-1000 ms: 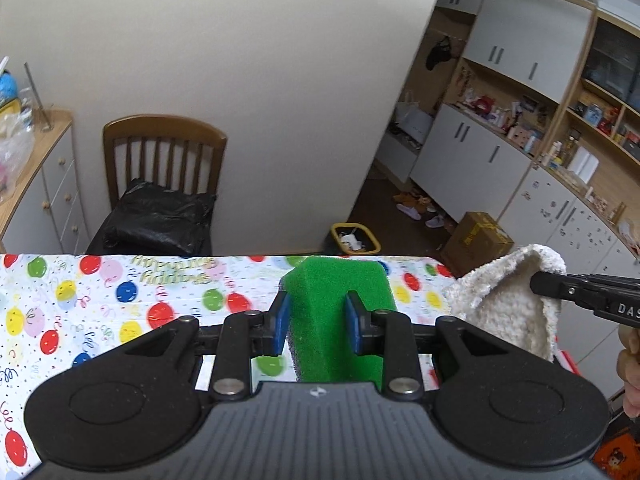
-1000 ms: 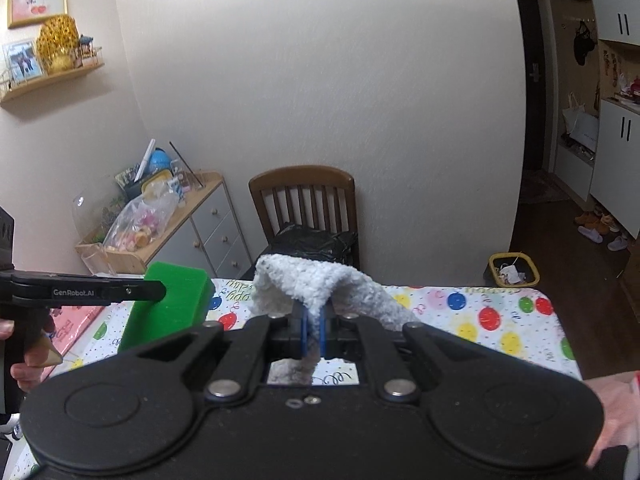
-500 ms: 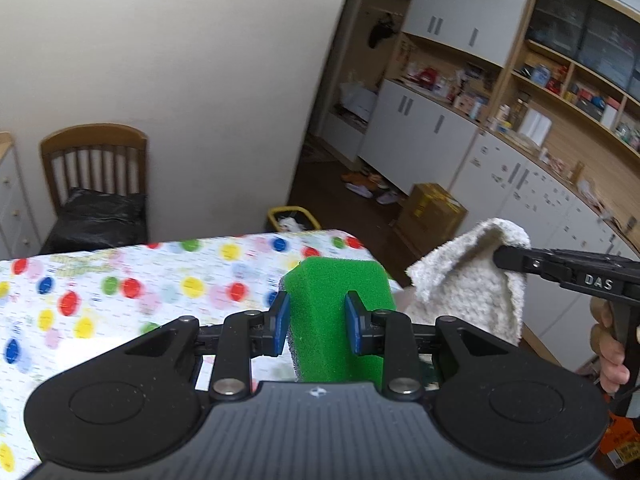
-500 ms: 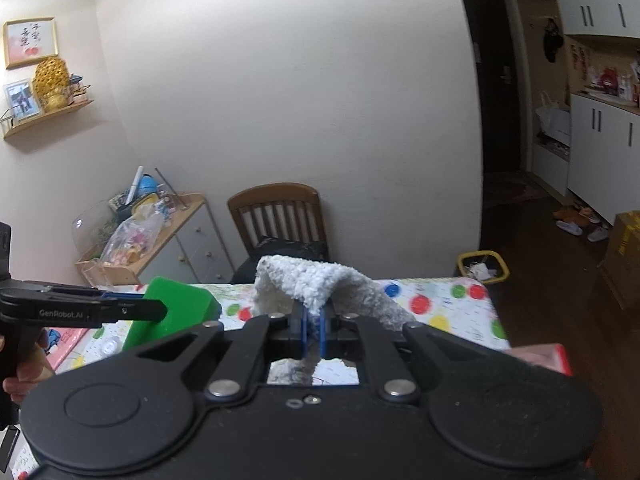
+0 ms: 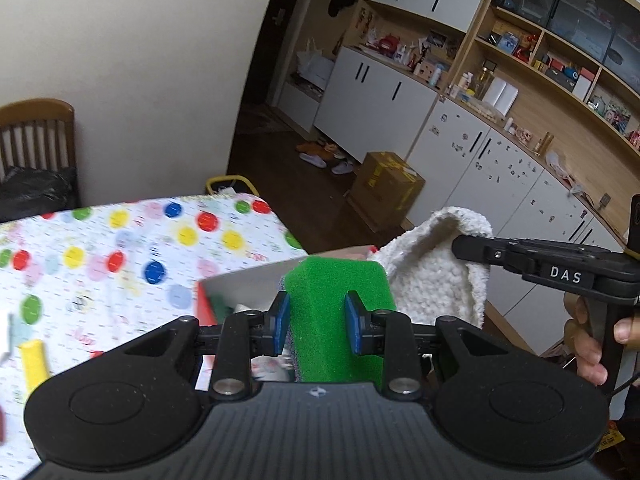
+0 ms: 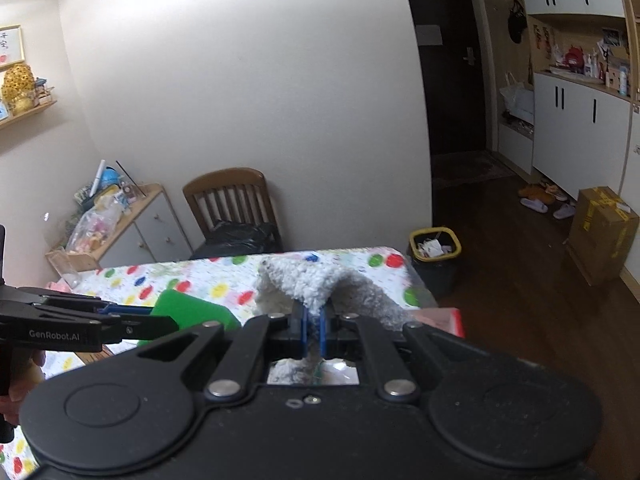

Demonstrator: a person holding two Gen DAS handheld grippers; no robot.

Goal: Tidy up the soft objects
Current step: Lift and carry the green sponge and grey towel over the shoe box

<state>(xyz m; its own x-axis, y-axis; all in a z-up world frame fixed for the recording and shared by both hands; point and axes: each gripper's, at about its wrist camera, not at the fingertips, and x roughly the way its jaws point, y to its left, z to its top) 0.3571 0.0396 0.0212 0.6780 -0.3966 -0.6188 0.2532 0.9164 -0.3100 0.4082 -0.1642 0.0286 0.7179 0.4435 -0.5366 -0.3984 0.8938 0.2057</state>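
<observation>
- Your left hand-held gripper (image 5: 317, 322) stays clamped on the green foam sponge block (image 5: 338, 312), now swung over the red-walled open box (image 5: 224, 296) at the worktop (image 5: 120, 248) corner.
- Your right hand-held gripper (image 6: 315, 330), fully closed, pinches the white fluffy cloth (image 6: 316, 284) alongside; both look ready to drop in.

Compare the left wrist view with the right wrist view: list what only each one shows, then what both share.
Only the left wrist view: the red box under the sponge, a yellow item on the cloth, open shelves.

Only the right wrist view: a cluttered side cabinet, a wall shelf.

Both: left gripper clamping the green sponge, right gripper pinching the white fluffy cloth, the balloon-print table.
</observation>
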